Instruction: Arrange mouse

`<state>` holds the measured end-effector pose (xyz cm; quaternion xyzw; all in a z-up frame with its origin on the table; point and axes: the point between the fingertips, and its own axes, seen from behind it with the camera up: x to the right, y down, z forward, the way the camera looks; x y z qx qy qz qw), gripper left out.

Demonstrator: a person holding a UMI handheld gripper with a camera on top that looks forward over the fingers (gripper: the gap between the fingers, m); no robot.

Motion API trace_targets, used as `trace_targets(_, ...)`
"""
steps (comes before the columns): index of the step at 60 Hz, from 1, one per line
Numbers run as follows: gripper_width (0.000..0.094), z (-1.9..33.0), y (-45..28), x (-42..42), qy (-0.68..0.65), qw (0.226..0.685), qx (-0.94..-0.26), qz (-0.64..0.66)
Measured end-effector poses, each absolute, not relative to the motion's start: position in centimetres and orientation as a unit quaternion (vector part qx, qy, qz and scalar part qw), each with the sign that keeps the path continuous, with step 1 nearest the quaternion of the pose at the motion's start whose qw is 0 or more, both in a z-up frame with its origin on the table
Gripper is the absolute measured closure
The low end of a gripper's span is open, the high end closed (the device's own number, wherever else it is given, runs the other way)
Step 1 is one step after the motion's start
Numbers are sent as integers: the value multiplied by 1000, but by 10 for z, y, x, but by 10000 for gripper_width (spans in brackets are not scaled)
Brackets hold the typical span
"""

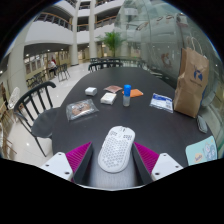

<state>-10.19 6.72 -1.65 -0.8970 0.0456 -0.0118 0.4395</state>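
A white perforated mouse lies on the dark round table, near its front edge, pointing away from me and slightly tilted to the right. My gripper is open around it. The mouse stands between the two pink pads, the left fingertip and the right fingertip, with a narrow gap at each side. Its rear end reaches back toward the gripper's body.
Beyond the mouse stand a small blue cup, a white box, a clear plastic bag and a blue packet. A brown paper bag stands at the right. A black chair is at the left.
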Motion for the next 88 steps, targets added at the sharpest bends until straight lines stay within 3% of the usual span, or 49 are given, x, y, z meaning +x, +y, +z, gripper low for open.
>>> trace_targets(4,214,-17,82,-95,46,442,-895,-29)
trace_targets(5,331,-18,85,-95,50,442,-895,-27)
trace_targets(6,382,-18,87,-94,55,444,-894,-26)
trace_targets(14,528,-17,90,-96,40,443,-895,-16)
trace_targets(20,561,-3,78,-102,31,451,-892,17)
trace_targets(30,561,134,25,-36,14,561,-827,3)
trace_targets(36,564,171,-23,47,31,568,-821,-56)
trace_targets(42,564,142,-66,138,68,532,-838,-103)
trace_targets(53,566,21,-106,201,109,430,-893,-71)
trace_targets(58,562,-8,-118,205,113,408,-904,-62)
trace_targets(61,553,-10,-112,208,113,418,-900,-49)
trace_targets(70,377,-12,-114,205,94,413,-905,-36)
trace_targets(71,335,-11,-115,205,89,413,-906,-36)
trace_targets(74,85,-6,-122,202,74,413,-907,-34)
trace_targets(75,63,-4,-125,201,68,415,-907,-34)
trace_targets(77,115,2,-134,197,61,416,-907,-28)
trace_targets(88,80,30,-206,185,67,429,-901,-3)
